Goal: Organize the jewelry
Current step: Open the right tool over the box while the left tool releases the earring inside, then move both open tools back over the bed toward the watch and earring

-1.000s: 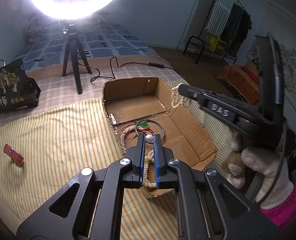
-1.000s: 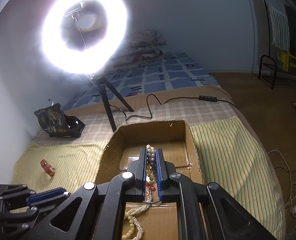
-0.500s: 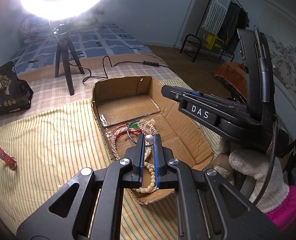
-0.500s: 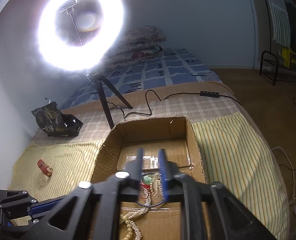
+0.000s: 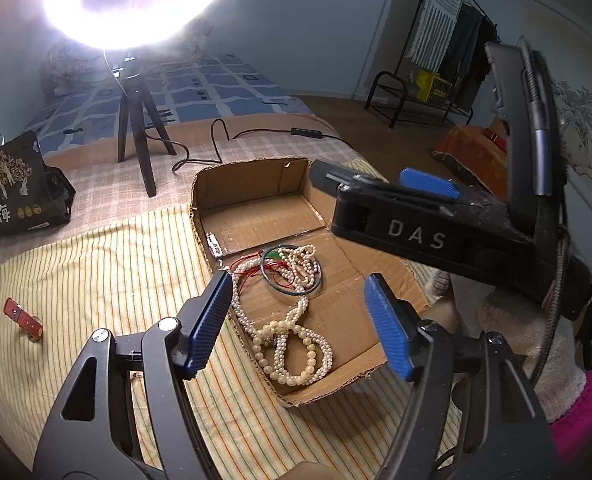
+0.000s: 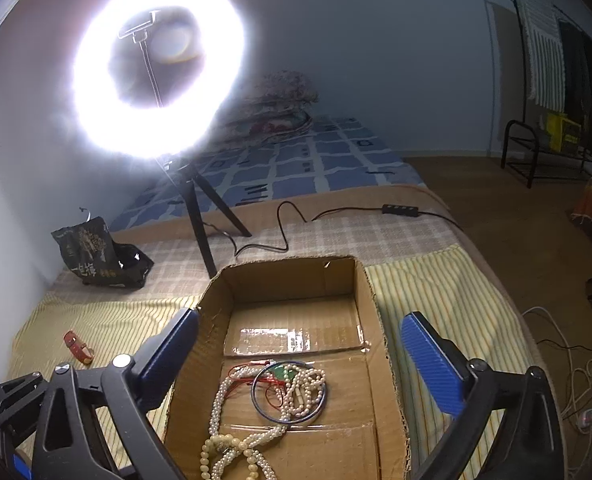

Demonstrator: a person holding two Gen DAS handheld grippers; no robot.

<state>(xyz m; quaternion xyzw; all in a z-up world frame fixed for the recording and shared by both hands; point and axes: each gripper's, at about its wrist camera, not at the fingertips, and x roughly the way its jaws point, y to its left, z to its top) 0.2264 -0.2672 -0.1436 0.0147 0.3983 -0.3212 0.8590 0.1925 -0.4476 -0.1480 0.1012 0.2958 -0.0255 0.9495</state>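
Striped bedspread (image 5: pixel 108 280), cardboard box (image 6: pixel 296 280), ring light (image 6: pixel 156 72)

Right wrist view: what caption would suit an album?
Open right gripper above a cardboard box of tangled pearl necklaces.

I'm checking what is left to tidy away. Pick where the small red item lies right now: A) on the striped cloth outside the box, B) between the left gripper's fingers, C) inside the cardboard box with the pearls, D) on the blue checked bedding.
A: the small red item lies alone on the striped cloth, well clear of the cardboard box that holds the pearl strands.
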